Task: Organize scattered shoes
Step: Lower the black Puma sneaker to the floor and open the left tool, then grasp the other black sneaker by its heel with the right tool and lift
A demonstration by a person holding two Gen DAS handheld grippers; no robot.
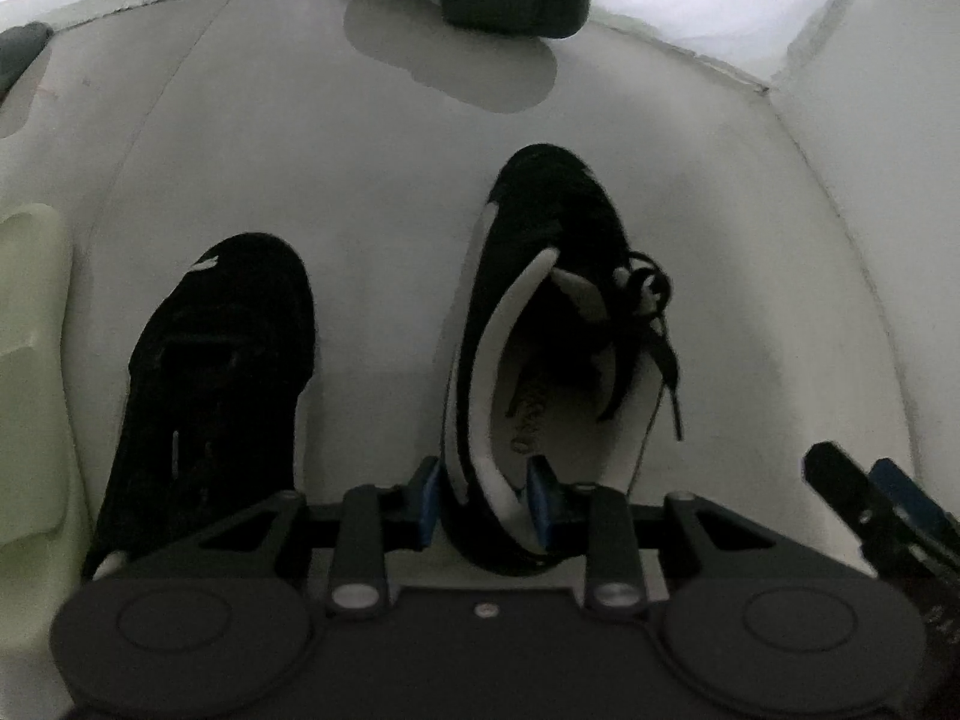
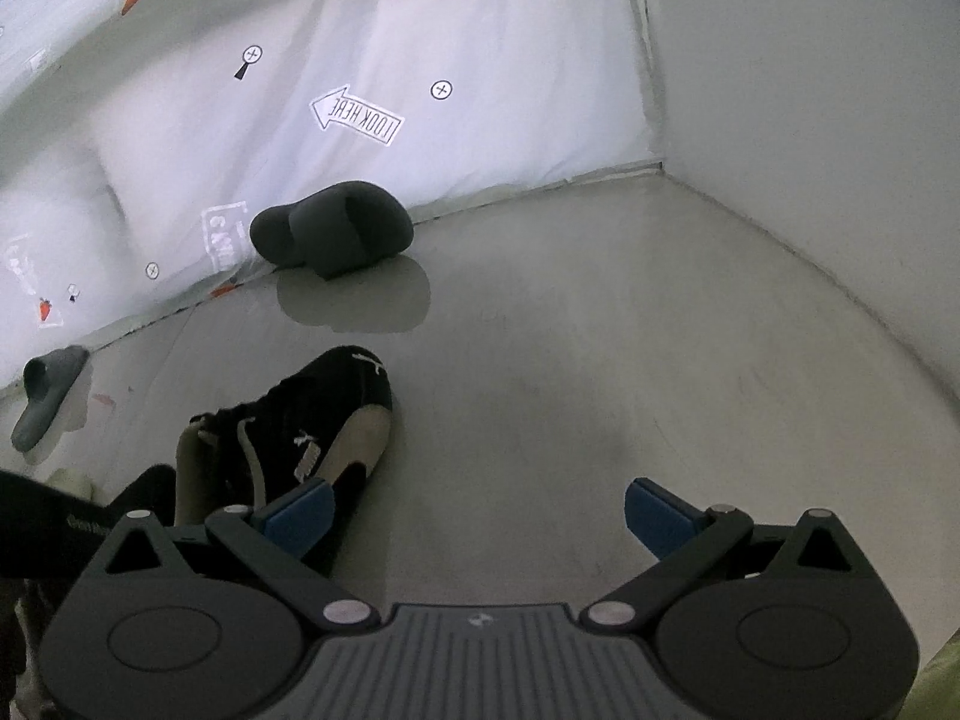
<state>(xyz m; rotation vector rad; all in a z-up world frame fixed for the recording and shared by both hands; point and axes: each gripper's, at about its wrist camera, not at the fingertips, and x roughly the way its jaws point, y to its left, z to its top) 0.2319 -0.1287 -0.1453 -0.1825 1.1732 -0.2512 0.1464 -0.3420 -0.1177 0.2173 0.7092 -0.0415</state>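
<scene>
Second sneaker — heel hidden.

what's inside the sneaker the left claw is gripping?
The sneaker shows a pale insole with printed lettering, nothing else. The toe end is hidden under the tongue and laces.

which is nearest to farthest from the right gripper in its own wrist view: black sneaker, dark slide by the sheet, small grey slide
1. black sneaker, just left of the right gripper
2. small grey slide, far left, at the sheet's edge
3. dark slide, ahead against the sheet

Two and three are close.
</scene>
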